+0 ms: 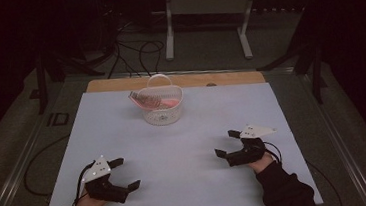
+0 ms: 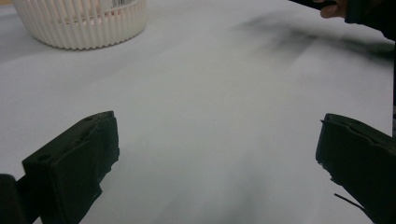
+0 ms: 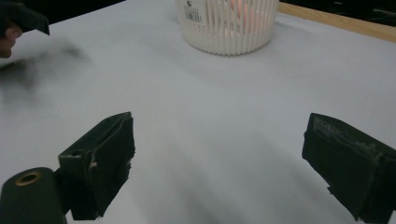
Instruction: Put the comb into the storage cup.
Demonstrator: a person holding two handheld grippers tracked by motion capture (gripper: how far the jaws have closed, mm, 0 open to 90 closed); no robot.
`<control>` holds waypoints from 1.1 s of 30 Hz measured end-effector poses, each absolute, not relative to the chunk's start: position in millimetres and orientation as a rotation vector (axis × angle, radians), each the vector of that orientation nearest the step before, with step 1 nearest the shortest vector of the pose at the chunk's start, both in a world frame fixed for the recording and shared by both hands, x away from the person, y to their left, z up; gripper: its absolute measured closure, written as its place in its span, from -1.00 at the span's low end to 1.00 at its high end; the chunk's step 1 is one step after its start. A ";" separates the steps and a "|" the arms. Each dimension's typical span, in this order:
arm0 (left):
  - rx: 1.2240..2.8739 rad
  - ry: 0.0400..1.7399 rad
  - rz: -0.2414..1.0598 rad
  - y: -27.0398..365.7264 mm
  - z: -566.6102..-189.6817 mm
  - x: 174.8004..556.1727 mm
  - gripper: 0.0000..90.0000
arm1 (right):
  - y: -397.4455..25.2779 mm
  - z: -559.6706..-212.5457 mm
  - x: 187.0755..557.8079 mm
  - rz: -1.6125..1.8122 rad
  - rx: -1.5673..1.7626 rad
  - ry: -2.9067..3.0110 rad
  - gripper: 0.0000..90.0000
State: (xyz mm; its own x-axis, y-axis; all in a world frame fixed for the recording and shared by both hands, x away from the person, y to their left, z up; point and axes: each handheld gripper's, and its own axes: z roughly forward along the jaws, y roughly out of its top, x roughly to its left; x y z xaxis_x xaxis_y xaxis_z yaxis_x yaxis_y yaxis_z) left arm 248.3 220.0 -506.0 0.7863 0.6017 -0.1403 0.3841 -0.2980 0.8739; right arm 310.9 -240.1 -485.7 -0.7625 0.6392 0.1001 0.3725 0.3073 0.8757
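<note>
A white slatted plastic basket (image 1: 161, 106) with a hoop handle stands at the far middle of the white table cover (image 1: 185, 148). Pink items and a dark comb-like piece (image 1: 143, 101) lie inside it. My left gripper (image 1: 125, 174) rests low at the near left, open, with nothing between its jaws. My right gripper (image 1: 226, 143) rests at the near right, also open and empty. In the left gripper view the basket (image 2: 81, 21) is at the top left beyond the wide-apart jaws. In the right gripper view the basket (image 3: 228, 23) is at the top centre, pink showing through the slats.
A wooden table edge (image 1: 119, 84) runs behind the cover. Cables (image 1: 136, 54) and a grey metal stand (image 1: 205, 10) lie on the floor beyond. The other hand (image 2: 334, 9) shows at the top right of the left gripper view.
</note>
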 end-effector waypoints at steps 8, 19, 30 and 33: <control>1.927 0.744 0.258 220.1 -506.4 248.6 -0.99 | -260.9 -490.5 300.8 1.419 0.962 2.289 -0.80; 1.926 0.748 0.260 220.4 -506.6 248.5 -0.99 | -282.1 -498.0 287.8 1.395 1.001 2.260 -0.80; 1.929 0.745 0.260 220.8 -507.1 248.2 -0.99 | -294.0 -506.2 280.8 1.374 1.037 2.248 -0.80; 1.929 0.748 0.258 221.0 -507.3 248.5 -0.99 | -293.1 -507.0 282.6 1.372 1.037 2.240 -0.80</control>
